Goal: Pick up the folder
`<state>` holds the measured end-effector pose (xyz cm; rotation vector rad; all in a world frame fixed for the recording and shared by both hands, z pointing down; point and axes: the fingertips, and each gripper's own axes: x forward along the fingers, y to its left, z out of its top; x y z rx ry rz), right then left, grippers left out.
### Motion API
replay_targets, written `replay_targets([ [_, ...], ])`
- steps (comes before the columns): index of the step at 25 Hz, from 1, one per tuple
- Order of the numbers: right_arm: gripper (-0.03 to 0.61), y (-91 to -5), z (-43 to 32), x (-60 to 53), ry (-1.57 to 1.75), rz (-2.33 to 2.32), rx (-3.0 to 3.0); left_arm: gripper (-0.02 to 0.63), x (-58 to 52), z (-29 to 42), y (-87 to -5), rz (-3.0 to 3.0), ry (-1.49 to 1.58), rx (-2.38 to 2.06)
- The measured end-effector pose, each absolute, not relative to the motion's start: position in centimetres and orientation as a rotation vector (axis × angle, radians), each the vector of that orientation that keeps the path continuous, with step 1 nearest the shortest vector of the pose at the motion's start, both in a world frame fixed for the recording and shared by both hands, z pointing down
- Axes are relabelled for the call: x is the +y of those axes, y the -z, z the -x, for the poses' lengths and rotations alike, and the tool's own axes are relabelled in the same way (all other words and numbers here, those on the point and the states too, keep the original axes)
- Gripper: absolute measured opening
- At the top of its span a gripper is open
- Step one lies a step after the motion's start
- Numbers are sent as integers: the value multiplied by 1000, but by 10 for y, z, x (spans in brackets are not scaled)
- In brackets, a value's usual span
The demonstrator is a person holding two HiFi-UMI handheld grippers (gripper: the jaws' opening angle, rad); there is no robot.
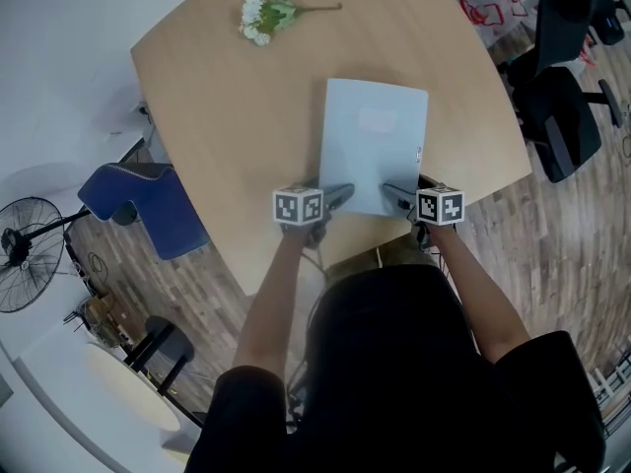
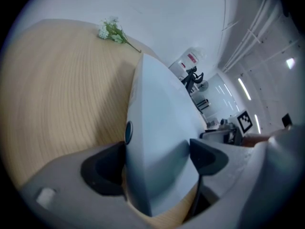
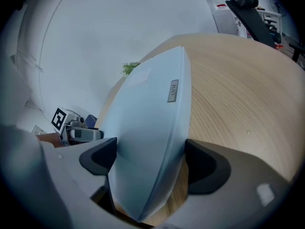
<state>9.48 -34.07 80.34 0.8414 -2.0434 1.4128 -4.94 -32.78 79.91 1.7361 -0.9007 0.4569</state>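
Head view: a pale blue-grey rectangular card folder (image 1: 375, 141) lies flat on the light wooden round-cornered table (image 1: 227, 97), toward the near edge. The left gripper (image 1: 340, 195) sits at the folder's 7 o'clock corner and the right gripper (image 1: 397, 195) at its 5 o'clock corner. A small sprig of white flowers (image 1: 261, 13) lies well apart at 11 o'clock.

Left gripper view: the jaws stand spread wide with the folder (image 2: 157, 128) corner between them. The pads are beside the cover, with no clamping evident.

Right gripper view: same condition. The jaws are wide apart and the folder (image 3: 147, 118) corner is between them, unclamped.

Assessment: the folder appears thin, light and smooth-faced, so likely slippery against the pads. It would probably flex or sag if lifted by one corner only. It looks stiffest along the spine at its 9 o'clock side. Recommended hold: both near corners together, pads closing across the cover's thickness and set well in from the edge, with an even lift on both sides.
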Motion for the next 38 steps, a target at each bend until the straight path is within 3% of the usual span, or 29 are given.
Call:
replay_targets([
  [11, 446, -793, -97, -335, -1382, -867, -2117, 428, -321, 48, -783, -1774, -398, -1014],
  [19, 443, -750, -80, -348, -1128, -814, -2271, 426, -315, 62, -747, -1820, -249, -1150],
  [38, 440, -558, -25, -369, -663, -672, -2600, 426, -313, 109, -557, -2071, -75, -1516],
])
